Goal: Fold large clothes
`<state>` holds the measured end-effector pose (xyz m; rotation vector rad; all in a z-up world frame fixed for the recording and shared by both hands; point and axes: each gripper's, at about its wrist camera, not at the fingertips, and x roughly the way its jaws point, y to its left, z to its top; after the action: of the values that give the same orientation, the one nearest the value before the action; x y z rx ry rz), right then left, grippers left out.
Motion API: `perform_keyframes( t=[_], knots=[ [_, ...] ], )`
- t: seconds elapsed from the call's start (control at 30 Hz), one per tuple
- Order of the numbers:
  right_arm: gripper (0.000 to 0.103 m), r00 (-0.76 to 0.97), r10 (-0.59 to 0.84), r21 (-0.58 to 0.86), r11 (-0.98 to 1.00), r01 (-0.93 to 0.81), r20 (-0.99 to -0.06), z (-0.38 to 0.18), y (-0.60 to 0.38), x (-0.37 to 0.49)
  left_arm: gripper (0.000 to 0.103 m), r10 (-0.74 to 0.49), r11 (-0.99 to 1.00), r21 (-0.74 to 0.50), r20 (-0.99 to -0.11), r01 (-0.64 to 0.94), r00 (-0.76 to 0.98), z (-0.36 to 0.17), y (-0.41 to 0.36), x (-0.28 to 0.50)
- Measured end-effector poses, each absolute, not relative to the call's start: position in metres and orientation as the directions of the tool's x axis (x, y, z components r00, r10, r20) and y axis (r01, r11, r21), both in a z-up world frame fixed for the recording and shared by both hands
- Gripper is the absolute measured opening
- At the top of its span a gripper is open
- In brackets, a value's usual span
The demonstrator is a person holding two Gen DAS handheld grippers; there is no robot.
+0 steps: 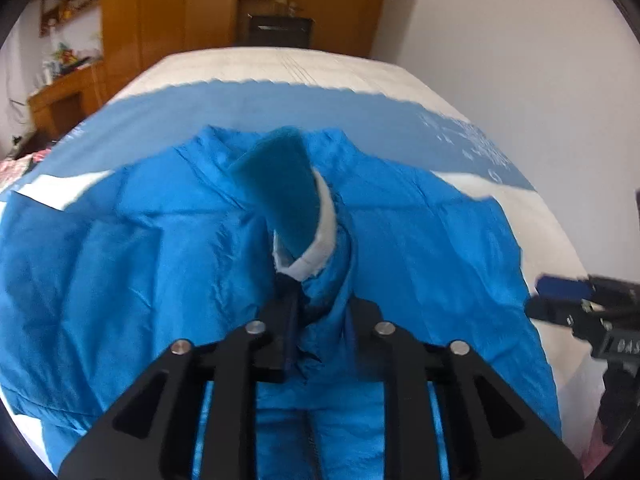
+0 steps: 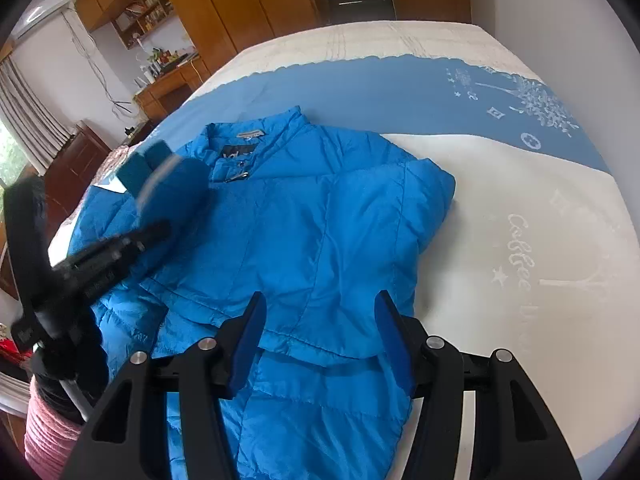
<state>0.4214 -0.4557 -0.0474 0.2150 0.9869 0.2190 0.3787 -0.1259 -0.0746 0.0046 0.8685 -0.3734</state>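
From the left wrist, the left gripper has a bunched sleeve of the blue jacket between its nearly closed fingers, the teal cuff standing up beyond them; whether the pads press on it, I cannot tell. The jacket lies spread on the bed, and the right gripper pokes in at the bed's right edge. Over to the right wrist: the right gripper hangs spread wide over the jacket's hem, holding nothing. The left gripper, blurred, carries the sleeve over the jacket's left side.
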Motion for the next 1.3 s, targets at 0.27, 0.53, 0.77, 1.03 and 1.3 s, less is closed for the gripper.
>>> perform_keyframes(
  t=[0.27,0.53,0.77,1.03,1.3],
  knots=[
    [0.057,0.528,0.326,0.316,0.942,-0.113,-0.784,-0.046,-0.452,0.422,0.061,-0.434,0.890,-0.204,-0.651,0.408,0.622,-0.030,-0.102,0.333],
    [0.057,0.444,0.456,0.447,0.885,-0.131,-0.771,-0.055,-0.434,0.462,0.061,-0.116,0.993,-0.064,-0.712,0.101,0.693,-0.044,-0.018,0.373],
    [0.057,0.323,0.553,0.554,0.827,-0.099,-0.768,-0.086,-0.410,0.515,0.061,-0.122,0.992,-0.111,-0.750,0.057,0.650,-0.084,0.001,0.398],
    [0.014,0.405,0.509,0.508,0.853,-0.118,-0.760,-0.068,-0.419,0.502,0.061,-0.153,0.986,-0.160,-0.715,0.054,0.682,-0.062,0.011,0.383],
    [0.013,0.509,0.411,0.471,0.882,-0.012,-0.756,-0.052,-0.478,0.466,0.060,-0.072,0.994,-0.108,-0.719,-0.009,0.691,-0.060,0.025,0.393]
  ],
)
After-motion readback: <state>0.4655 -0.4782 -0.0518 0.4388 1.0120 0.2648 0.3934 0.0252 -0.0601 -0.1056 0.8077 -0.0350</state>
